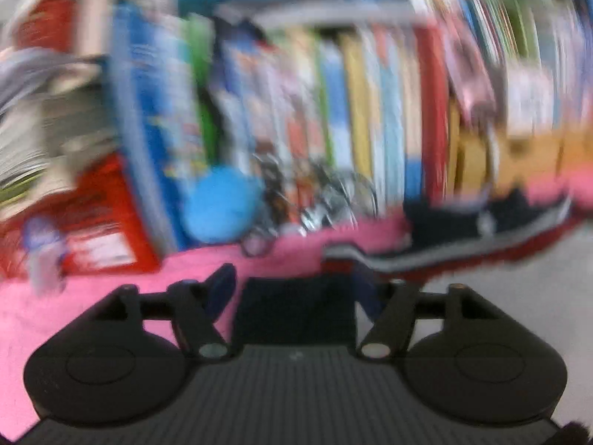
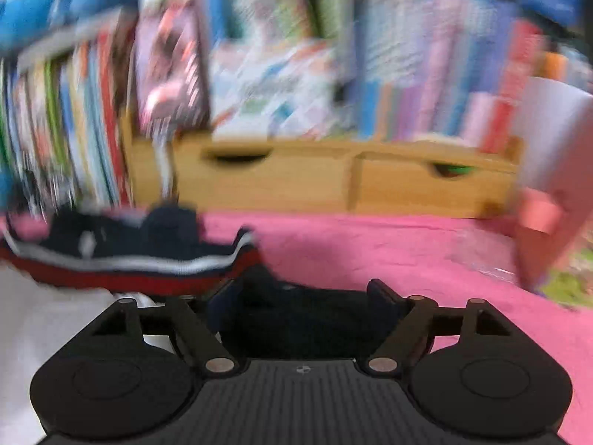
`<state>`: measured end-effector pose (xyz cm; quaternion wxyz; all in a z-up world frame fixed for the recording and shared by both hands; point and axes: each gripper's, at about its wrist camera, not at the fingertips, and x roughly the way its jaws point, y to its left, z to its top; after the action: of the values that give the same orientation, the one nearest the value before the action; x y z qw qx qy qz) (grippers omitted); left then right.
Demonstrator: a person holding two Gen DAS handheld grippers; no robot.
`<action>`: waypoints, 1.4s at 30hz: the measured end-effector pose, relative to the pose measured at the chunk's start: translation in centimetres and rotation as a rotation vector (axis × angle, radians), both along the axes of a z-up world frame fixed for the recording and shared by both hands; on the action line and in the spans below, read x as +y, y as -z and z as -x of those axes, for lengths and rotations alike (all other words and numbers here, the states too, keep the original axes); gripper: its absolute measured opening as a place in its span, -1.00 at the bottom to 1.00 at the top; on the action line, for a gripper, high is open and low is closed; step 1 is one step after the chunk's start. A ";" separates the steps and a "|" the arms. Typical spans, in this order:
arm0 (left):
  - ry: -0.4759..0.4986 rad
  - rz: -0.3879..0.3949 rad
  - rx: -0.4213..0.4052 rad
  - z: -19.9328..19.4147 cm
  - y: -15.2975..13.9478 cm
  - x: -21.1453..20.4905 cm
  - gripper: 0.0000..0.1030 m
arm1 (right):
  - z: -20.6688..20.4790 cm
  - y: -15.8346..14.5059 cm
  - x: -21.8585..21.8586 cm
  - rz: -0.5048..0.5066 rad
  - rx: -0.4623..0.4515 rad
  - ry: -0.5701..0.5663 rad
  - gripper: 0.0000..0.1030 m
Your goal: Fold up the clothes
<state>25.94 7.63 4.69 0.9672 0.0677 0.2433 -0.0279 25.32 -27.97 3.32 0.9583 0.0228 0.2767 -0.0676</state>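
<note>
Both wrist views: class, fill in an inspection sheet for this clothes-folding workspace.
Surface: pink cloth covers it.
Job's things: navy garment with white and red stripes; dark fabric between the right fingers.
Clutter: blue ball, pink cup.
Grippers: left gripper and right gripper open.
Cables: nothing seen.
Surroundings: books, wooden drawers; frames blurred.

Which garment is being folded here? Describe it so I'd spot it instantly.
Start at the pink cloth in front of the bookshelf. The garment lies on it, left in the right wrist view: dark navy, unlike the pink around it, edged with white and red stripes.
</note>
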 end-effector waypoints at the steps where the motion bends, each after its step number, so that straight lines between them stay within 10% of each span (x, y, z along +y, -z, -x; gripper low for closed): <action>1: -0.008 -0.004 -0.028 1.6 -0.9 0.8 0.41 | 1.7 -1.0 -0.3 -0.015 -0.027 0.001 0.56; 5: 0.033 0.008 -0.093 9.3 -1.9 2.0 0.41 | 8.3 -4.0 0.5 -0.082 -0.110 -0.078 0.58; 12: 0.060 -0.075 0.074 13.3 4.2 -2.1 0.36 | 14.3 -3.1 11.9 -0.223 -0.043 -0.411 0.19; 16: -0.029 -0.071 0.130 11.5 5.5 -0.9 0.45 | 13.4 -0.7 15.2 -0.151 0.057 -0.418 -0.18; 20: -0.031 -0.184 0.096 11.6 5.8 -1.4 0.51 | 12.7 1.2 15.9 -0.027 0.117 -0.374 -0.98; 32: -0.039 -0.076 0.117 11.2 5.9 0.6 0.60 | 14.7 4.5 3.3 0.665 0.201 0.039 -0.82; 42: 0.200 -0.170 -0.066 17.2 3.6 2.4 0.54 | 24.3 0.3 10.0 0.620 -0.140 -0.526 0.11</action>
<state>8.78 10.03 1.09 0.9579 0.1740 0.2048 -0.1011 1.07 -17.98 3.01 0.9209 -0.3339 0.1738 0.1011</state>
